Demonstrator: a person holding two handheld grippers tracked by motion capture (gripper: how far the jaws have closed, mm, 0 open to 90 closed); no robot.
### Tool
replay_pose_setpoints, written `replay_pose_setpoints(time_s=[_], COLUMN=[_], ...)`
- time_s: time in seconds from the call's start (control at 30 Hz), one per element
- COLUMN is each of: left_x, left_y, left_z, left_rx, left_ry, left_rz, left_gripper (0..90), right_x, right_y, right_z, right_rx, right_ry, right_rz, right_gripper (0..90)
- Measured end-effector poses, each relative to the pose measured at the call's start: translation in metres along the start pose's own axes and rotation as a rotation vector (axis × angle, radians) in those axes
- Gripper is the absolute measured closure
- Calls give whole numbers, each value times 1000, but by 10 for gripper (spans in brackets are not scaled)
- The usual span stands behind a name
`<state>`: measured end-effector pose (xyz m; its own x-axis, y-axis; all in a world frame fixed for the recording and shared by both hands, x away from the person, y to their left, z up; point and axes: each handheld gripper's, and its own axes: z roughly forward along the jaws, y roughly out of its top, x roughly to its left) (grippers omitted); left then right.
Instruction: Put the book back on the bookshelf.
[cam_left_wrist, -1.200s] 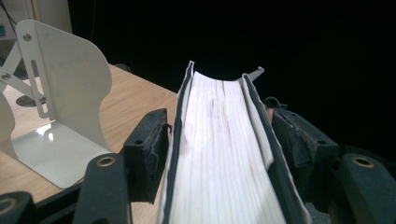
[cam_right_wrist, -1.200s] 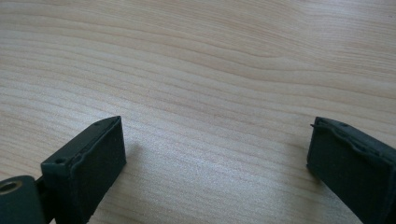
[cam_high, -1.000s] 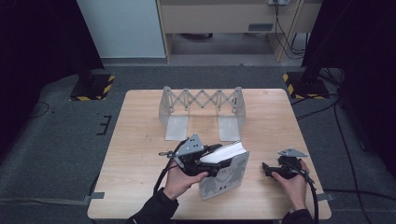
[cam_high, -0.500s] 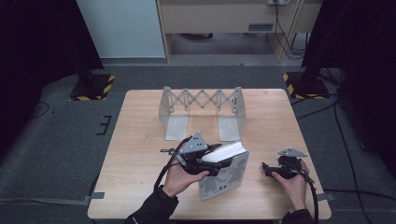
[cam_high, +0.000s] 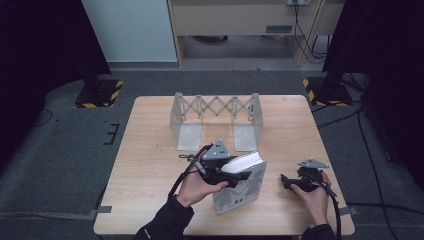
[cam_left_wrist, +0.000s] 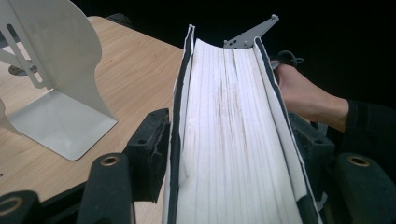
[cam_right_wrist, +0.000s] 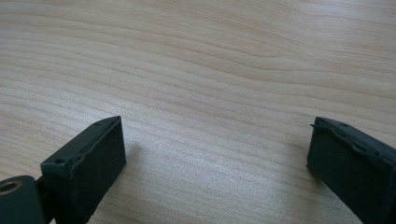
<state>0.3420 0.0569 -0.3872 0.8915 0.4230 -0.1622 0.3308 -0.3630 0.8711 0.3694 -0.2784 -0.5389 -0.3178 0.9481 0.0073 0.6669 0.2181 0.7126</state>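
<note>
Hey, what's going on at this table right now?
A person holds tongs in each hand. The left tongs are clamped on a thick book, gripping it across its covers and holding it tilted near the table's front edge. The right tongs rest open over bare wood. An expandable metal book rack stands behind.

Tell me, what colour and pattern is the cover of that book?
The book has a grey cover with pale, cloud-like white shapes along its lower part, best seen in the high view.
</note>
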Motion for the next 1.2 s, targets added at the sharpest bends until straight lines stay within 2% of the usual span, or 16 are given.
replay_pose_setpoints(time_s=[0.17,0.43,0.53,0.6,0.7,0.83,1.03,1.2], left_x=[-1,-5,-3,-1,0,3,12,26], left_y=[-1,-1,-1,0,1,6,13,14], left_z=[0,-1,-1,-2,-4,-17,-50,-77], left_rx=[-11,-28,-31,-31,-28,-57,-131,-166], left_ry=[-9,16,34,47,70,109,157,256], left_rz=[7,25,8,-19,-33,-50,-79,-103], left_gripper=[475,510,515,517,519,519,519,519], right_x=[0,0,0,0,0,0,0,0], right_y=[0,0,0,0,0,0,0,0], right_z=[0,0,0,0,0,0,0,0], right_rx=[0,0,0,0,0,0,0,0], right_ry=[0,0,0,0,0,0,0,0], right_rz=[0,0,0,1,1,0,0,1], right_gripper=[47,46,46,46,46,46,46,46])
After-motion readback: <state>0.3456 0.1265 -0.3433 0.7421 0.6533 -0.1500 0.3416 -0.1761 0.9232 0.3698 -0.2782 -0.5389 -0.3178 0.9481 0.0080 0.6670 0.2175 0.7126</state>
